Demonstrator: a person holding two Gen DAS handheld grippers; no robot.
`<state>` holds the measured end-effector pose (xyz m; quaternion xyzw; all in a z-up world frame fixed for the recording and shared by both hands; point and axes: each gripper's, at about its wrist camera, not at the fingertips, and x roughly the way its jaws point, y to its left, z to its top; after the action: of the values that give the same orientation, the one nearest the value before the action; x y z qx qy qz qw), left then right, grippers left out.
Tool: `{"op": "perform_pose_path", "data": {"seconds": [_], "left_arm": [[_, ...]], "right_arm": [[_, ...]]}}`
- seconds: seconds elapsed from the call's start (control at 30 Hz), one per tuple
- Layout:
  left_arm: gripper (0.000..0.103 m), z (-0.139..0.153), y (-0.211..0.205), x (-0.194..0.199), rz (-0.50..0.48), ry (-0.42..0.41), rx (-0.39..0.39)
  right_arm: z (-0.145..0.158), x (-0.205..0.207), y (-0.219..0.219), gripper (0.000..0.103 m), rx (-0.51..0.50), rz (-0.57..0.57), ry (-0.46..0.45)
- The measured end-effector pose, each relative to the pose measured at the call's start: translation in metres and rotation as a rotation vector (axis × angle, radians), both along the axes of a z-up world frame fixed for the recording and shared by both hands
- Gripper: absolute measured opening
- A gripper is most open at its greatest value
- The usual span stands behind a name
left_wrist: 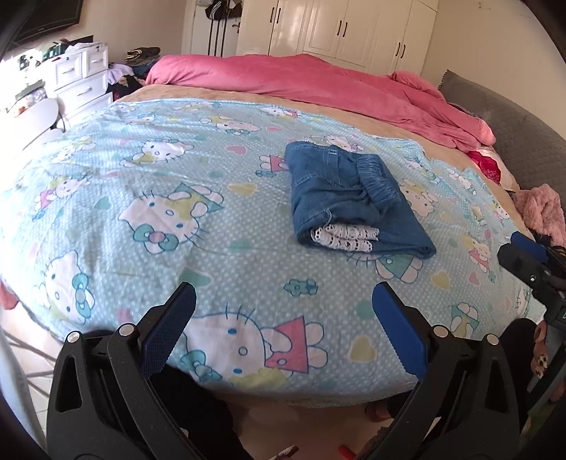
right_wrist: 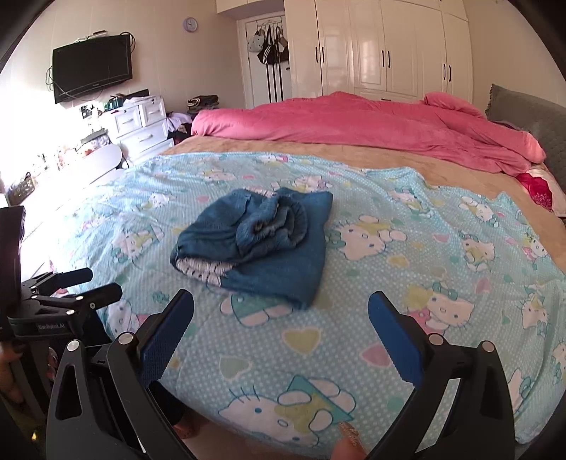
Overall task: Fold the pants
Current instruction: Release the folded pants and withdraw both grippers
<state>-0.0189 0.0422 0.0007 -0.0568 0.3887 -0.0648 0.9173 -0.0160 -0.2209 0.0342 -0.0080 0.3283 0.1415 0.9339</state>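
Bedroom, cartoon-cat blue bedsheet (left_wrist: pixel 212 148): small folded blue denim pants (left_wrist: pixel 350 198) sit mid-bed, the fold looking finished.
Left gripper (left_wrist: pixel 283 318) and right gripper (right_wrist: pixel 281 329) both gape, empty, near the bed's edge, apart from the pants.

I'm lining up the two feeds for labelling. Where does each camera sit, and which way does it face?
Left wrist: on the left gripper at the bed's near edge, facing across the sheet to the folded pants; its open fingers show, and the right gripper at right.
Right wrist: on the right gripper, facing the same way from further right; its open fingers, the left gripper at left and a fingertip show.
Shared: pants, sheet, pink duvet, wardrobe.
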Motion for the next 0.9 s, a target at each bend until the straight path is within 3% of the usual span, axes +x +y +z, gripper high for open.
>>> {"op": "perform_pose_path", "data": {"seconds": [0.27, 0.9], "left_arm": [[0.094, -0.005, -0.004, -0.005, 0.003, 0.008, 0.014], [0.094, -0.013, -0.004, -0.004, 0.023, 0.038, 0.03]], "right_arm": [[-0.016, 0.0, 0.002, 0.099, -0.012, -0.005, 0.038], [-0.023, 0.001, 0.008, 0.099, -0.023, 0.006, 0.057]]}}
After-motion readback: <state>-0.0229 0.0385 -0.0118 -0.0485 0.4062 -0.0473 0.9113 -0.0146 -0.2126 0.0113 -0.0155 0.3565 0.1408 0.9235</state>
